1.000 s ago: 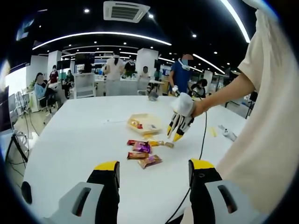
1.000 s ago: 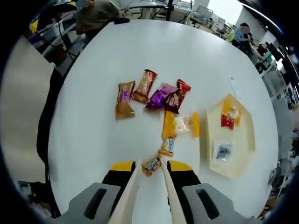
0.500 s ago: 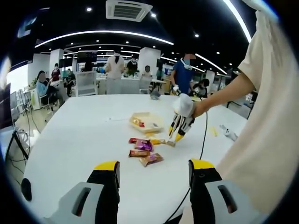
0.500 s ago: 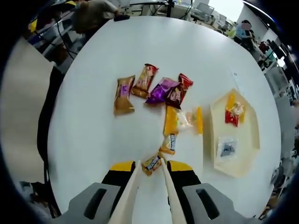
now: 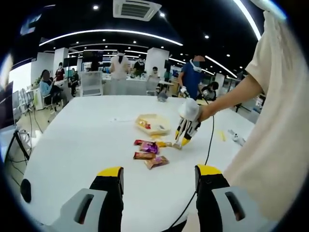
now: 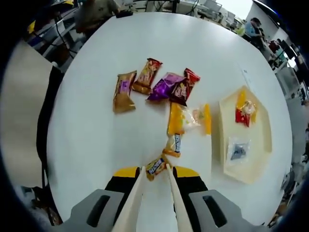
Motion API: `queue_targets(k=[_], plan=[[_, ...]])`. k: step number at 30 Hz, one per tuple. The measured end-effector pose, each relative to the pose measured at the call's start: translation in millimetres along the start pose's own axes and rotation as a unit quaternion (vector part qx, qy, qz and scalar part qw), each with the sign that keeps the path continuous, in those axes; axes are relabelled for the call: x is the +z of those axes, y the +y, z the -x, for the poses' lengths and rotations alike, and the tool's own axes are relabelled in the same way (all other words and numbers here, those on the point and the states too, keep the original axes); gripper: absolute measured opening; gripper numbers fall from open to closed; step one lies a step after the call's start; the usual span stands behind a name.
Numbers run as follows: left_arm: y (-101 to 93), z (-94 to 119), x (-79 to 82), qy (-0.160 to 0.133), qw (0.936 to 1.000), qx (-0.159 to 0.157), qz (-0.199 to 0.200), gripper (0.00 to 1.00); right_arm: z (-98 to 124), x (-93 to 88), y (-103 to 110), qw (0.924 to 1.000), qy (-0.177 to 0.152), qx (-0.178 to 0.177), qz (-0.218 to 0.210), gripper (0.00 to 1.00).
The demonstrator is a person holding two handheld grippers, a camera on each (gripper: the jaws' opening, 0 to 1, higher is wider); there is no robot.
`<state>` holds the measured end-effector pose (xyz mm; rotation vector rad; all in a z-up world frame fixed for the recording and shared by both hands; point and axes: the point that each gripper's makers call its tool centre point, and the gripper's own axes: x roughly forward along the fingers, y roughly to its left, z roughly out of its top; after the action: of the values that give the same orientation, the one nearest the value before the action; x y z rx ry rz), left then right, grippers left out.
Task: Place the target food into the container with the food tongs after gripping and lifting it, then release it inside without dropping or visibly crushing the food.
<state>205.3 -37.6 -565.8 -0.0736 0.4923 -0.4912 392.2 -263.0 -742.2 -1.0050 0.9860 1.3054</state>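
Since 1 s ago your right gripper (image 6: 155, 175) hasn't let go: tongs (image 6: 153, 195) still pinch small candy (image 6: 155, 166), wrapper glossy, print unreadable, lower end hidden btwn blades. Candy sits low over table (image 6: 87, 135), well short of hexagonal cream tray (image 6: 244, 140). Left gripper (image 5: 159, 176) jaws apart, holding nothing.

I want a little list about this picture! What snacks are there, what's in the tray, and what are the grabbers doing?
table: white, round
loose snacks: wrapped packets, brown, purple, red, yellow
tray: cream, holding a red-and-yellow packet and a clear packet
right gripper: tongs pinching a small packet
left gripper: open, holding nothing
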Motion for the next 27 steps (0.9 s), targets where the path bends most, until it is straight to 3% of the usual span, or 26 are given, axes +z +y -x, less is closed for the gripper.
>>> queue_targets(k=[23,24,25,27], plan=[[2.9,-5,4.3,0.002,1.0000,-0.005,0.000,0.60,-12,-4.4,7,0.9998,0.006,0.014,-0.009,0.28],[2.9,-5,4.5,0.002,1.0000,-0.005,0.000,0.60,-14,1.4,10,0.9997,-0.015,0.017,0.006,0.28],[3.0,-5,4.5,0.002,1.0000,-0.005,0.000,0.60,-14,-2.1,7,0.9998,-0.006,0.007,-0.016,0.27],[3.7,-4,4.9,0.002,1.0000,-0.004,0.000,0.59,-13,-2.9,10,0.9998,0.002,0.010,-0.019,0.27]])
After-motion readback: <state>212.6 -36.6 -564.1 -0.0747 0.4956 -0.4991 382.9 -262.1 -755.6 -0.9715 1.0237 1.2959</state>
